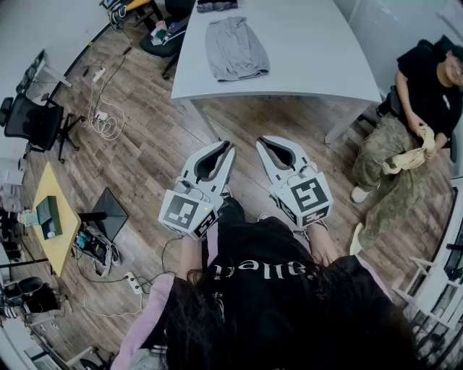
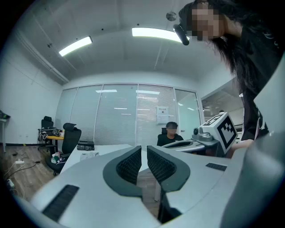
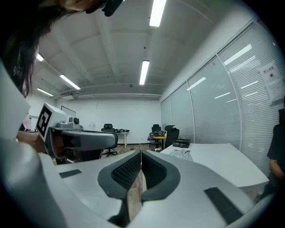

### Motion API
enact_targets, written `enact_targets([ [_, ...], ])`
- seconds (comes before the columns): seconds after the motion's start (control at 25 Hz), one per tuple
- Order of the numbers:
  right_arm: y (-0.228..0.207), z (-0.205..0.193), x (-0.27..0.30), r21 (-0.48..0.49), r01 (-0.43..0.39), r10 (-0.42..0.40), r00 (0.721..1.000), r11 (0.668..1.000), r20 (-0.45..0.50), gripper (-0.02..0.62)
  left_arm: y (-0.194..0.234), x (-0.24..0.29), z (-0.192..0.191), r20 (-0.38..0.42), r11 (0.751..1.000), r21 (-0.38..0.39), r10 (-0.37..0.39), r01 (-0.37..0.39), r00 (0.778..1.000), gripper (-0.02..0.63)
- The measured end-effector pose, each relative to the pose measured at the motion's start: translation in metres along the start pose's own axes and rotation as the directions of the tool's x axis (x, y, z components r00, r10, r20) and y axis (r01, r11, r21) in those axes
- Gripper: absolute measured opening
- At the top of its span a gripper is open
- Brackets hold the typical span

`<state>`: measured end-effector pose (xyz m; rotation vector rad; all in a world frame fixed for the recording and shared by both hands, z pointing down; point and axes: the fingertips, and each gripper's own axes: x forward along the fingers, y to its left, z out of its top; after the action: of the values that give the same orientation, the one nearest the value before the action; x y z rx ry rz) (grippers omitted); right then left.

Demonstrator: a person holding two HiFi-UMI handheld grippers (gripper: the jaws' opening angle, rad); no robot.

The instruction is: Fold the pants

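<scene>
Left tool (image 1: 226, 148), right tool (image 1: 264, 143) empty; pants (image 1: 235, 47) lie on table (image 1: 311, 50).

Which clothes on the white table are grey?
The pants lying flat near the table's front edge; the other garment, at the far edge, is dark.

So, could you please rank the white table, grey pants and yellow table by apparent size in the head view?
1. White table: clearly largest.
2. Grey pants and yellow table: about alike, and the pants lie farther off, so unranked.
</scene>
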<state>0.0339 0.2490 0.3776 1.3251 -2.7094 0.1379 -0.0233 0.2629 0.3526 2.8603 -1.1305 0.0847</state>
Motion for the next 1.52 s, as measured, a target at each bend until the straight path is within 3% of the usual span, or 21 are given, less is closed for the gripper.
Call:
enact_targets([
  [0.48,-0.011,-0.005,0.04,0.02,-0.005,0.005,1.0,1.0,-0.006,0.02,0.039,0.019,-0.018,-0.049,1.0,-0.025,0.005,-0.006,0.999,0.058],
  [1.16,-0.032,0.011,0.177,0.086,0.062,-0.056,0.996,0.994,-0.062,0.021,0.179,0.051,-0.007,-0.085,0.996,-0.015,-0.085,0.084,0.993,0.058],
  [1.52,-0.034,-0.005,0.235,0.056,0.143,-0.134,0.981,0.988,-0.141,0.021,0.239,0.06,-0.032,-0.141,0.987,-0.022,-0.16,0.159,0.977,0.058],
])
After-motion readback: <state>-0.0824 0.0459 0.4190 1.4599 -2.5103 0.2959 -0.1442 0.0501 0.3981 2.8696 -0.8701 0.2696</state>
